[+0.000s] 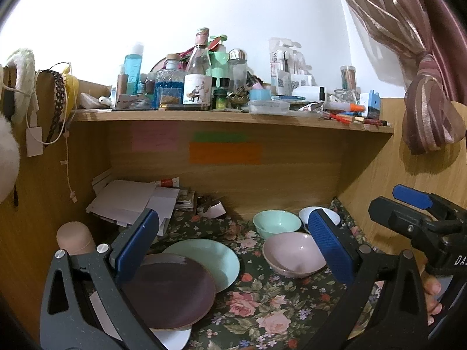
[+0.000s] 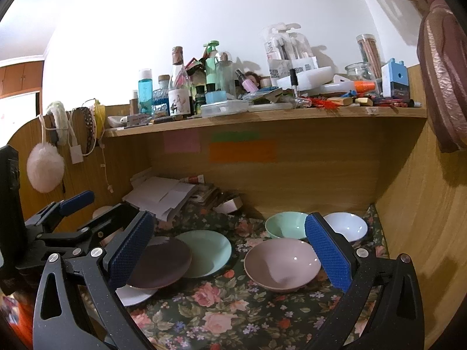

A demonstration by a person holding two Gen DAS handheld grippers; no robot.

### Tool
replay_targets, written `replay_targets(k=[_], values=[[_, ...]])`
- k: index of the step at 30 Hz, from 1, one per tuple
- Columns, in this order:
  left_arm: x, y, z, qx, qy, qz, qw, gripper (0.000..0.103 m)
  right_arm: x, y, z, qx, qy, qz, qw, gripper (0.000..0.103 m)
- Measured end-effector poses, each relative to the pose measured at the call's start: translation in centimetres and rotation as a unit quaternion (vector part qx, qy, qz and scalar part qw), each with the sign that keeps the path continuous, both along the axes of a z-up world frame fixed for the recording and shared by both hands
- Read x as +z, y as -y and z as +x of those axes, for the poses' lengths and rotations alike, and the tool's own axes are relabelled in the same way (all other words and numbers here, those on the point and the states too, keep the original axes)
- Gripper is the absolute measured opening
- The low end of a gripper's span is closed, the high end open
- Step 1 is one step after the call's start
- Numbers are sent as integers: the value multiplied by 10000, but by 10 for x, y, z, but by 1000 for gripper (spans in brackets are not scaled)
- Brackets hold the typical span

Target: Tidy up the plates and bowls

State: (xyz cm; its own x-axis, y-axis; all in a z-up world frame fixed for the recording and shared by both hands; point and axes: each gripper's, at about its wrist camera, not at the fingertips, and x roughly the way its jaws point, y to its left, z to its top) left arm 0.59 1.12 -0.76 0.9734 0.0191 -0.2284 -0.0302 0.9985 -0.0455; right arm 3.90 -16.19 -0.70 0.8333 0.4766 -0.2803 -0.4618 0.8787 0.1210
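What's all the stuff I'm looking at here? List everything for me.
Plates: three, overlapping, front left; dark purple plate on top, mint plate behind it, white plate underneath.
Bowls: three, right; pink bowl in front, mint bowl and white bowl behind.
Tablecloth: one, dark floral, under the dishes.
Papers: loose white pile, back left.
Sticky notes: pink, green, orange, on the back panel.
Shelf: wooden, crowded with bottles, jars and pens.
Curtain: striped pink, tied, right.
Left hand-held gripper: black, blue pads, open.
Right hand-held gripper: same, open.
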Motion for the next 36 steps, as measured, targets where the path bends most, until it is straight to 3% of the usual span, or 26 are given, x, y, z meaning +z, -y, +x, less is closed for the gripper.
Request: replay_targets(k=[8, 16, 21, 26, 33, 36], values=[[-16, -18, -2, 305, -204, 202, 9991, 103, -13, -19, 14, 266, -177, -107, 9994, 103], [-47, -47, 1, 702, -747, 207, 9945, 103, -37, -44, 33, 671, -476, -168, 9965, 103], [-73, -71, 8, 978, -1171, 145, 9882, 103, -58, -59, 52, 854, -882, -231, 9922, 103], [-98, -96, 13, 1080, -1448, -90, 9835, 103, -77, -73, 69, 947, -1238, -309, 9873, 103], [-128, -135, 33, 1195, -2098, -646, 9683, 87, -106, -97, 96, 1034, -1687, -566, 9786, 103], [-140, -146, 39, 1285, -2309, -663, 9622, 83, -115, -107, 103, 1084, -1764, -700, 9758, 103]])
